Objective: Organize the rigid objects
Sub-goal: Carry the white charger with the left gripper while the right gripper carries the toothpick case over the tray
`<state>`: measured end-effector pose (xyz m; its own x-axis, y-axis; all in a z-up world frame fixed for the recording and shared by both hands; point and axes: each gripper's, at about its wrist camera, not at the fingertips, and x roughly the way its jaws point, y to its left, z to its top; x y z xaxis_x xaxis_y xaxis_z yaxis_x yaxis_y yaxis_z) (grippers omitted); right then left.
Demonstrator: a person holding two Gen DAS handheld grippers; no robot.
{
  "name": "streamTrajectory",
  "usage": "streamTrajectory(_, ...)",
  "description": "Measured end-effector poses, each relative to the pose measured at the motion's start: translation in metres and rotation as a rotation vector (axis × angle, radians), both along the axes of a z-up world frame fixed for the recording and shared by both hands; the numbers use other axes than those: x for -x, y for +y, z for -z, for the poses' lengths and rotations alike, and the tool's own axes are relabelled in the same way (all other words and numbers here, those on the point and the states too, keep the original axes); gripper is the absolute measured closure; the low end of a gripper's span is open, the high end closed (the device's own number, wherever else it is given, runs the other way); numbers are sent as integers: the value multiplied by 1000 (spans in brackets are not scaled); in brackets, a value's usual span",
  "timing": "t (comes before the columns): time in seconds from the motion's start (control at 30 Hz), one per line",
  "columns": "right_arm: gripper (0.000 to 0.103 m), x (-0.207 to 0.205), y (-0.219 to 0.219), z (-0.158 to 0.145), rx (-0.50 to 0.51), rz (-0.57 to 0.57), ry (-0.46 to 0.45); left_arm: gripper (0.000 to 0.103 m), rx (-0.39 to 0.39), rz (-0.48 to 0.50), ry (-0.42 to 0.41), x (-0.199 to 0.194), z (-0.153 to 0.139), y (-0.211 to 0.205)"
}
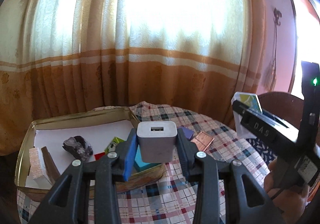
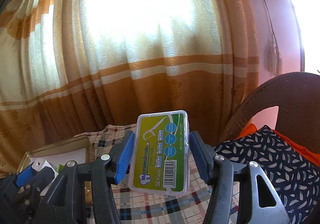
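Beyond the jaws hangs a cream and orange curtain [image 1: 140, 53], sunlight glaring through it (the window itself is washed out). Right of them: a pink wall [image 2: 280, 33], a tassel [image 2: 274, 57], a wicker chair [image 2: 260, 99].

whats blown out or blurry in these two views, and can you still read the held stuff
Left wrist view: window behind the curtain blown out, right gripper blurred, charger sharp. Right wrist view: same glare, floss box label readable; fisheye bends the curtain bands in both.

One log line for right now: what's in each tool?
left tool: shut on charger | right tool: shut on floss box | both above table | tin open
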<state>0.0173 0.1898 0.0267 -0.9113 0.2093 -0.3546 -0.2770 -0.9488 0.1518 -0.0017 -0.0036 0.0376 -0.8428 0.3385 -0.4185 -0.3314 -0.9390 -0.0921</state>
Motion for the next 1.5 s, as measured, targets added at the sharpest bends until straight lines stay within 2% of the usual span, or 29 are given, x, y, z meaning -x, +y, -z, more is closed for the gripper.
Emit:
streamTrajectory(0.13, 44, 1, -18, -7, -13, -44, 16, 66, -25, -30, 23, -2, -8, -18)
streamTrajectory(0.23, 44, 3, -32, -10, -21, -79, 22, 66, -16, -72, 33, 1, -12, -31)
streamTrajectory(0.4, 44, 8, -56, -14, -24, -138, 28, 66, -11, -147, 13, 12, -11, -53)
streamTrajectory(1.07, 44, 51, -122, -21, -8, -292, 6, 66, 72, -365, -27, 46, -4, -109)
streamTrajectory(1.23, 44, 71, -133, -15, 4, -310, -30, 66, 102, -412, -50, 61, -1, -115)
streamTrajectory(1.5, 44, 115, -141, -3, 31, -318, -129, 66, 125, -469, -149, 91, 14, -122)
